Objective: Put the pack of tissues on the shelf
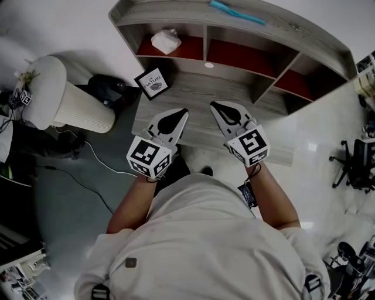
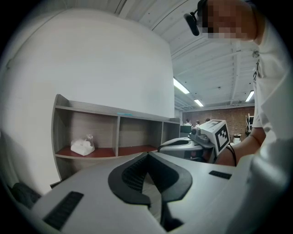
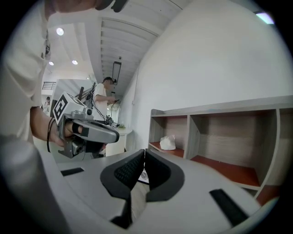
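Observation:
The pack of tissues (image 1: 166, 41) is a white crumpled bundle lying in the left compartment of the grey wooden shelf (image 1: 176, 14), on its red floor. The same pack appears in the left gripper view (image 2: 83, 146) and the right gripper view (image 3: 167, 142). My left gripper (image 1: 184, 111) (image 2: 147, 154) hovers over the desk in front of the shelf, its jaws shut and empty. My right gripper (image 1: 214, 105) (image 3: 144, 151) is beside it at the same height, also shut with nothing held. Both are well short of the pack.
A framed sign (image 1: 152, 82) leans at the desk's left end, below the pack. A teal object (image 1: 237, 13) lies on the shelf top. A round white table (image 1: 58, 99) stands left, with cables on the floor. An office chair (image 1: 354, 164) is far right. The shelf's middle and right compartments hold nothing.

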### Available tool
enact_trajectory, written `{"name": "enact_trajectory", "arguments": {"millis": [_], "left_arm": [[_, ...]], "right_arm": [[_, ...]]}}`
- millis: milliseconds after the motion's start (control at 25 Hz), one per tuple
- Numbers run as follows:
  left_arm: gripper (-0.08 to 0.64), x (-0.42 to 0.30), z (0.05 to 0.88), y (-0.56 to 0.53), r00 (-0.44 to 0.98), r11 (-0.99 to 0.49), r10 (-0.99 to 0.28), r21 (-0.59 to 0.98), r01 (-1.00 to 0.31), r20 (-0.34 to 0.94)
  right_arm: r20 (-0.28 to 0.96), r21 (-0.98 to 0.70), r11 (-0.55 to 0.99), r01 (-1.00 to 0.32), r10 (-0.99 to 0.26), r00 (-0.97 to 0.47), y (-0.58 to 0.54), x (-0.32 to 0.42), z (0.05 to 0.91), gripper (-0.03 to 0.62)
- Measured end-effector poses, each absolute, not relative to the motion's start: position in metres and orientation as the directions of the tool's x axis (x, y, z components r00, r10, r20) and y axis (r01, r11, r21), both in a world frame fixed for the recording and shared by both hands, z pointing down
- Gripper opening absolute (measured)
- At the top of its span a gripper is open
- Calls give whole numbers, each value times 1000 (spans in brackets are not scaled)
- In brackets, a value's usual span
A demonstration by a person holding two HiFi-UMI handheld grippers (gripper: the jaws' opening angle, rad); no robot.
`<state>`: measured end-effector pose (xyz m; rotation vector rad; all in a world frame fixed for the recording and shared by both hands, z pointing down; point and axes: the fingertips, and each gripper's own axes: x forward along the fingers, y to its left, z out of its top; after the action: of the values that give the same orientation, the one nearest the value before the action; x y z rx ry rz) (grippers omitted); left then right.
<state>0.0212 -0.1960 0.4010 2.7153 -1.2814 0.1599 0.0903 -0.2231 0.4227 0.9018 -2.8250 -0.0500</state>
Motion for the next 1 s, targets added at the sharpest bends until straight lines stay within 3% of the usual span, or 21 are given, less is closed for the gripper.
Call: {"name": "enact_trajectory", "arguments": {"millis": [360, 1000], "left_arm": [[14, 9, 396, -171, 632, -632, -757, 60, -773, 169], [14, -33, 396, -108, 718, -722, -675, 49, -690, 167]], "right_arm": [[162, 100, 839, -535, -544, -823, -183, 84, 417, 20], [160, 78, 805, -589, -593, -789, -116, 45, 417, 20]]}}
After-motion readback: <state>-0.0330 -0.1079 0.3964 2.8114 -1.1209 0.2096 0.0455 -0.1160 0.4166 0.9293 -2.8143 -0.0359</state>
